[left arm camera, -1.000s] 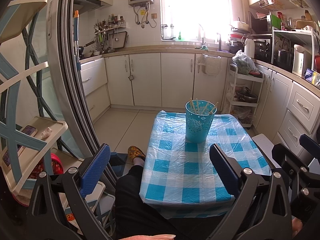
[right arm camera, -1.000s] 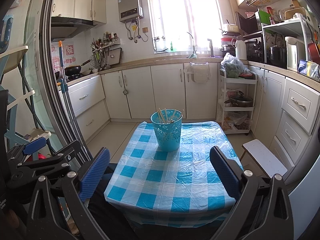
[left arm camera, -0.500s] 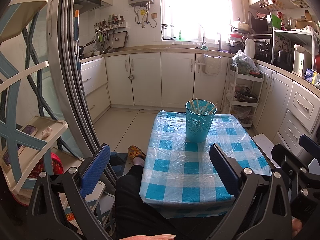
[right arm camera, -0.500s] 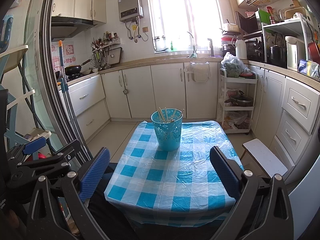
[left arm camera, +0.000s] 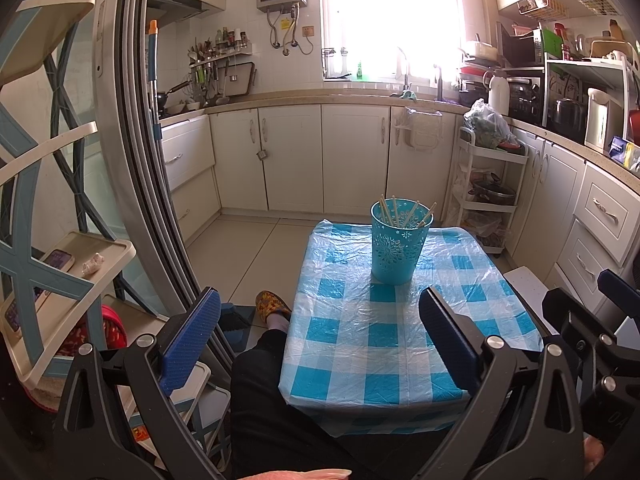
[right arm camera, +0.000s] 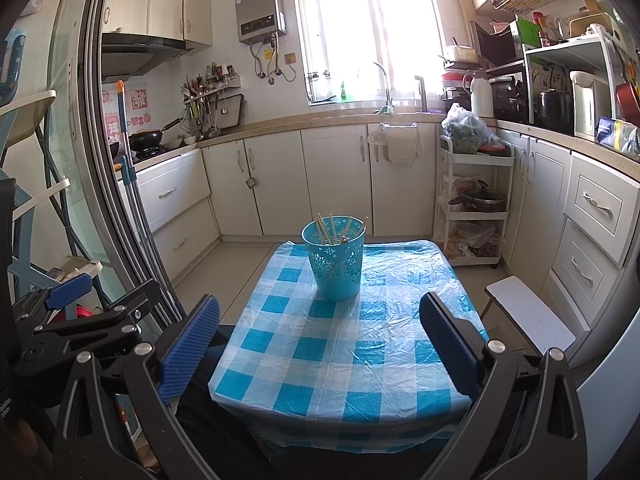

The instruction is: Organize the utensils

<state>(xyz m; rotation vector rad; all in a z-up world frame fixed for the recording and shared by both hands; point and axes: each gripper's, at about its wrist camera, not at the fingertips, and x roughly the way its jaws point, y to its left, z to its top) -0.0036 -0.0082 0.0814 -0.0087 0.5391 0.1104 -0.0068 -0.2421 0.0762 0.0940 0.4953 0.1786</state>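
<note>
A turquoise perforated holder [left arm camera: 398, 242] stands upright toward the far end of a small table with a blue-and-white checked cloth [left arm camera: 360, 344]. Several wooden chopsticks [left arm camera: 402, 214] stick out of it. The holder also shows in the right wrist view [right arm camera: 336, 258], with the chopsticks [right arm camera: 334, 230] and the cloth [right arm camera: 320, 360]. My left gripper [left arm camera: 320, 340] is open and empty, held near the table's front edge. My right gripper [right arm camera: 320, 340] is open and empty, also held back at the near edge. Both are well short of the holder.
A sliding door frame [left arm camera: 152, 200] and a shelf rack [left arm camera: 72, 264] stand to the left. A white trolley [right arm camera: 476, 208] and a low white stool [right arm camera: 528, 312] are to the right. Kitchen cabinets [right arm camera: 320, 184] line the back. The person's legs [left arm camera: 264, 400] are under the near table edge.
</note>
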